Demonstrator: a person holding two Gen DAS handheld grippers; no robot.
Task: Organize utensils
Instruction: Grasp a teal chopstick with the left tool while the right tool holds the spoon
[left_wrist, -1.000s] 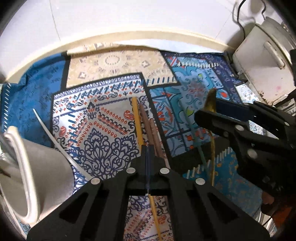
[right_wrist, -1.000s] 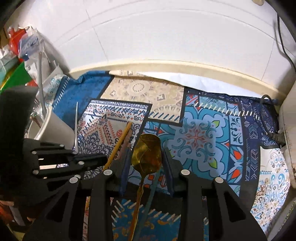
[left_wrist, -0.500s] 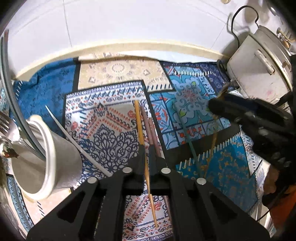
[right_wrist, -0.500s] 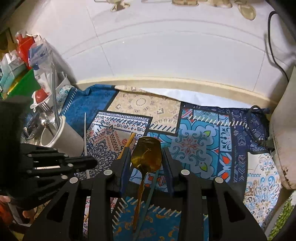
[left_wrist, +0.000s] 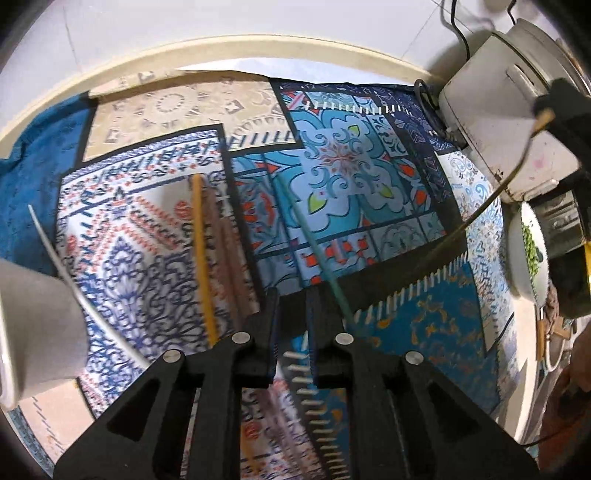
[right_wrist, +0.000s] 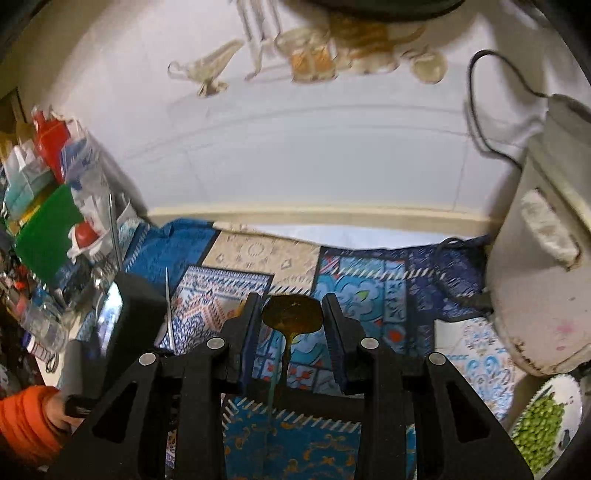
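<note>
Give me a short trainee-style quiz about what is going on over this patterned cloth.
1. Pick one: what does the right hand-held gripper grip between its fingers?
A. a golden metal spoon
B. a silver fork
C. a glass bottle
2. True or false: the thin yellow chopstick lies flat on the patterned blue cloth.
3. In one word: what colour is the person's sleeve at the lower left of the right wrist view?

Key: 1 A; 2 true; 3 orange.
</note>
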